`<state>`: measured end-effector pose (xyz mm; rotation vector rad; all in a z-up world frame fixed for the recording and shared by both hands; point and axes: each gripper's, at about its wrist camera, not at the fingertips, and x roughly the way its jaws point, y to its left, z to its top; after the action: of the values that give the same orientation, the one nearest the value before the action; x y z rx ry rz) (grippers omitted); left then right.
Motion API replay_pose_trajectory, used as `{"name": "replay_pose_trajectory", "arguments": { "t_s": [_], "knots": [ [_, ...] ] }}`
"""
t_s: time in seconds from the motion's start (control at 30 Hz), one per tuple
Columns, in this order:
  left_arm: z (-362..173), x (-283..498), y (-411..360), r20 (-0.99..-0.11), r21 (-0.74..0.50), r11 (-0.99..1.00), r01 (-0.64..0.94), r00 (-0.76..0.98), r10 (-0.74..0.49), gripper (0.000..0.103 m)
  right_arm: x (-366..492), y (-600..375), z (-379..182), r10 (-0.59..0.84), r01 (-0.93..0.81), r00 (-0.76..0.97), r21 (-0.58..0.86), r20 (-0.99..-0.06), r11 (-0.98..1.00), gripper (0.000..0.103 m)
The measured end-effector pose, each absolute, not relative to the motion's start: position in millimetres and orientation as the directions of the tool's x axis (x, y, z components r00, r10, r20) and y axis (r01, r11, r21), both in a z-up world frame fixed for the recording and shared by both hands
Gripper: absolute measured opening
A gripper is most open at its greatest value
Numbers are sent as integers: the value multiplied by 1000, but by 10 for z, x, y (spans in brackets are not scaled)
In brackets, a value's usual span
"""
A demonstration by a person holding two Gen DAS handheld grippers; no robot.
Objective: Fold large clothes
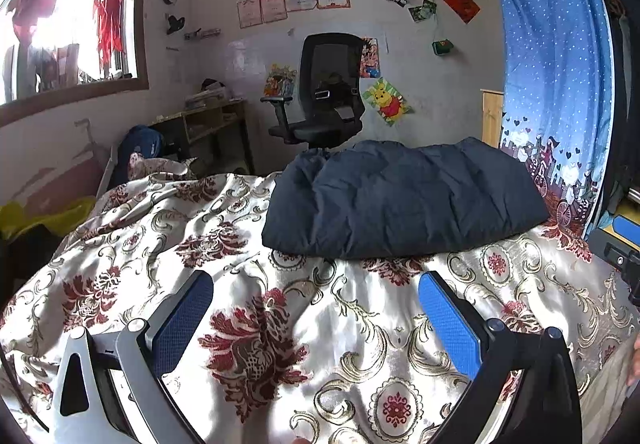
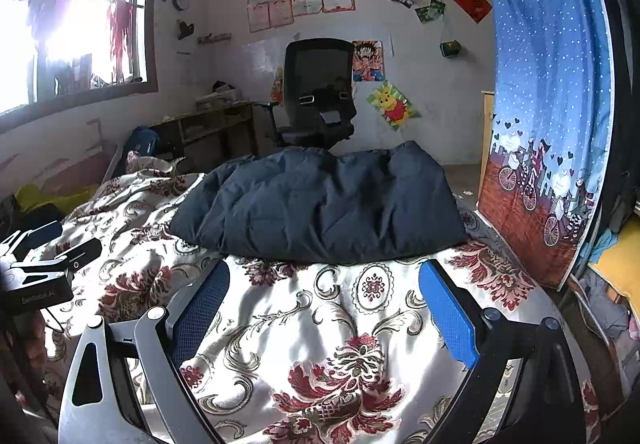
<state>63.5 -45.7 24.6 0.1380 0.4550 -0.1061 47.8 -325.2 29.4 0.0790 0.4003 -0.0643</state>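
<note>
The dark navy padded jacket (image 1: 400, 200), folded into a bundle, lies at twelve o'clock beyond my left gripper (image 1: 316, 296) and right gripper (image 2: 324, 284); both sets of jaws gape wide, holding nothing. Floral satin bedspread (image 1: 256, 324) lies bare between. Farther off, a black mesh office chair (image 2: 318, 92) at twelve, a blue dotted curtain (image 2: 548, 84) at two.

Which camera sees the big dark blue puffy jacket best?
The right wrist view: the jacket sits near the middle, whole and close. The left wrist view shows the jacket too, whole but pushed toward the right.
</note>
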Motion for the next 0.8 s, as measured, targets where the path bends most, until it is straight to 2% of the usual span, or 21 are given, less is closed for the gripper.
{"name": "replay_pose_trajectory", "arguments": {
  "t_s": [0.5,0.8],
  "knots": [
    [82,688,-400,-486,132,988,85,874,-10,103,646,-3029,168,-45,52,903,5,-427,999,93],
    [86,689,-371,-493,122,990,77,870,-7,103,721,-3061,105,-43,63,885,27,-463,998,93]
  ]
}}
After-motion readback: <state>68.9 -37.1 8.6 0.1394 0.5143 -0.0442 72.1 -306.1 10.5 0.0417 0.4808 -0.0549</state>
